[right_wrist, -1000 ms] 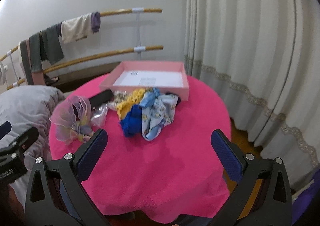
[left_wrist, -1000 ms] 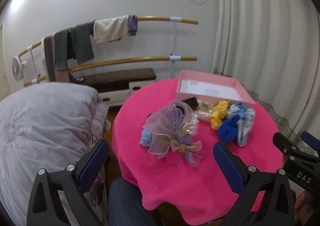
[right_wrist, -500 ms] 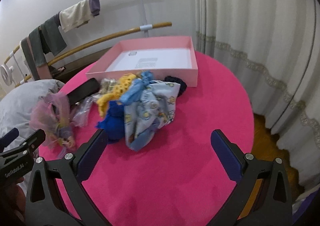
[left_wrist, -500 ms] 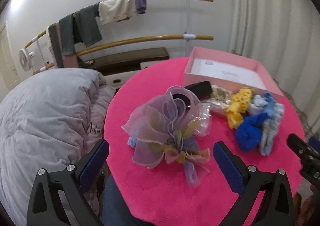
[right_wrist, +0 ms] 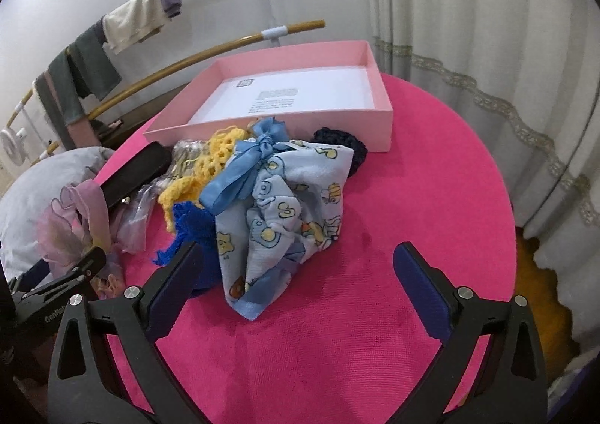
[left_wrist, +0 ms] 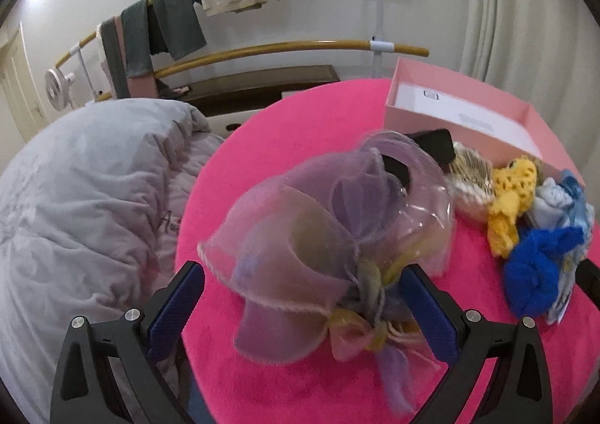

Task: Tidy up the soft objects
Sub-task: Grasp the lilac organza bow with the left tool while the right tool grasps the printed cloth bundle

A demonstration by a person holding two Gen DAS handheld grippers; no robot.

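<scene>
A shallow pink box (right_wrist: 382, 124) sits at the far side of the round table with the pink cloth (right_wrist: 412, 229); it holds only a white printed sheet (right_wrist: 292, 98), and no soft item lies in it. In front of its near wall lies a heap of soft things: a yellow crocheted piece (right_wrist: 210, 161), a royal-blue knitted piece (left_wrist: 536, 274), a pale blue printed cloth (right_wrist: 296, 210) tied with a blue satin ribbon (right_wrist: 243, 173), and a dark navy knit (right_wrist: 341, 143) touching the box wall. A black flat object (right_wrist: 135, 173) and a crinkled clear wrapper (left_wrist: 468, 176) are partly covered, and what they are is hard to tell.

The lilac organza bow (left_wrist: 322, 232) lies at the left end of the heap, its loops fanning toward the far left and its knotted tails toward the camera. The left gripper (left_wrist: 303, 304) stands wide, its blue pads on either side of the bow's knot without clamping it; the nearest tails are blurred. The right gripper (right_wrist: 296, 289) is also spread wide, empty, above the near corner of the printed cloth, whose long axis runs from the ribbon toward the camera.
</scene>
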